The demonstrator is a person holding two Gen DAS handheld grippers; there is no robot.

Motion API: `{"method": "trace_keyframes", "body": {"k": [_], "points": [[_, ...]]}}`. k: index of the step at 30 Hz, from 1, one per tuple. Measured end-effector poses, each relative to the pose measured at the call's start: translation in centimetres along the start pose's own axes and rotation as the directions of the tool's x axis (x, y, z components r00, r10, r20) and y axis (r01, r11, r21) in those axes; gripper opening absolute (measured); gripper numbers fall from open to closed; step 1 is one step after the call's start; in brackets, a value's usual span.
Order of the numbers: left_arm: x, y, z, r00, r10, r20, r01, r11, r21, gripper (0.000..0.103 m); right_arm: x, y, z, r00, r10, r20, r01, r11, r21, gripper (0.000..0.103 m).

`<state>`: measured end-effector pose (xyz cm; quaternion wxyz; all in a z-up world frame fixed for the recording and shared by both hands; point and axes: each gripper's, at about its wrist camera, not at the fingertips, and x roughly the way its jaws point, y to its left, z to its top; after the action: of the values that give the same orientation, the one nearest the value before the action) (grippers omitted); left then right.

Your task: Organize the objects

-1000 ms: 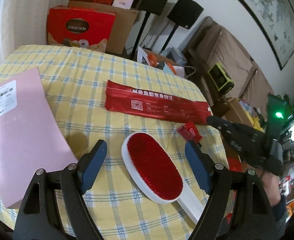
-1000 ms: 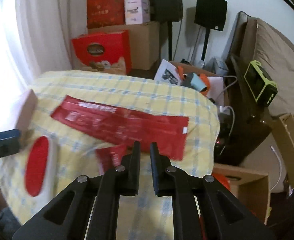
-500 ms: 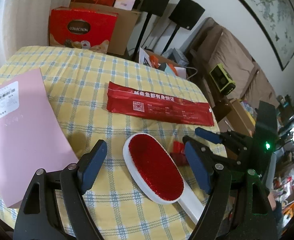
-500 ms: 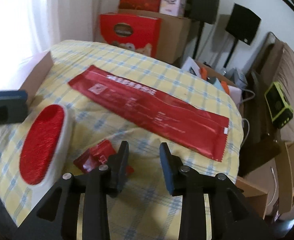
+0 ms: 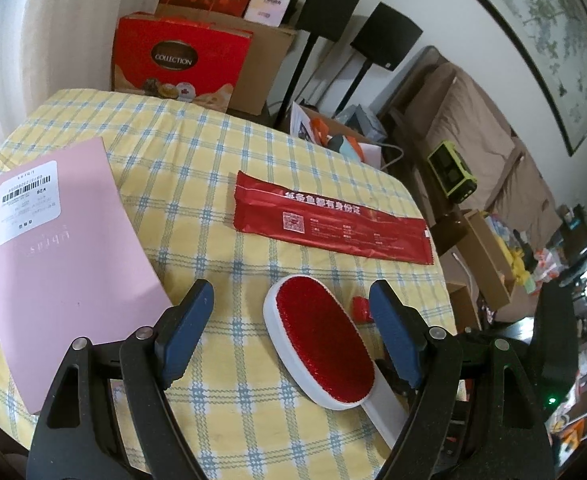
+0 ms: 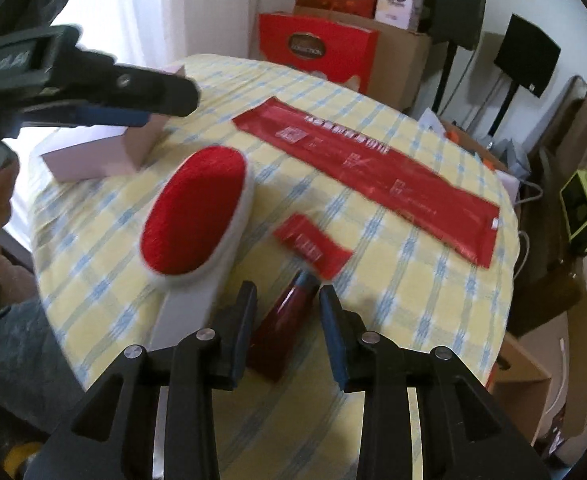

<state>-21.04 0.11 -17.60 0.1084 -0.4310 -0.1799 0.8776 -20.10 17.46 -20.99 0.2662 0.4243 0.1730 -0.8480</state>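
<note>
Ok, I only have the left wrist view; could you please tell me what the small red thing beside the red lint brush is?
Observer: It is a flat small red sachet with white print, lying apart from the white-framed red lint brush.
Operator: Thank you. Is there anything near it that I am missing?
Observer: Yes, a dark red oblong box lies just below the sachet in the right wrist view.
Operator: Is that box being held?
Observer: No. The right gripper has just been opening its jaws; the box sits between them, and the pads are not pressing on it.
</note>
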Motion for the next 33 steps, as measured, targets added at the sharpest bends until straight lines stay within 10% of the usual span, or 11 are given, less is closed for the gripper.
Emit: {"method": "trace_keyframes", "body": {"k": [14,24,33], "points": [[-0.5,-1.3,-0.1,1.0,-0.014,-0.019,0.014,0.999,0.033,0.077,-2.1,-2.4,-1.9,0.992,-0.126,0.033,0.111,0.95,0.292,0.018],[3.1,-10.0,-3.2,0.994,0.042,-0.106,-0.007,0.95,0.312,0.084,-9.7,-7.7,-6.4,0.974,-0.19,0.125,0.092,0.834,0.544,0.018],[9.2,-13.7,-4.1,0.965,0.232,-0.126,-0.161,0.895,0.416,0.086,-14.6,-8.8,-10.1,0.955,-0.24,0.175,0.089,0.793,0.603,0.018]]}}
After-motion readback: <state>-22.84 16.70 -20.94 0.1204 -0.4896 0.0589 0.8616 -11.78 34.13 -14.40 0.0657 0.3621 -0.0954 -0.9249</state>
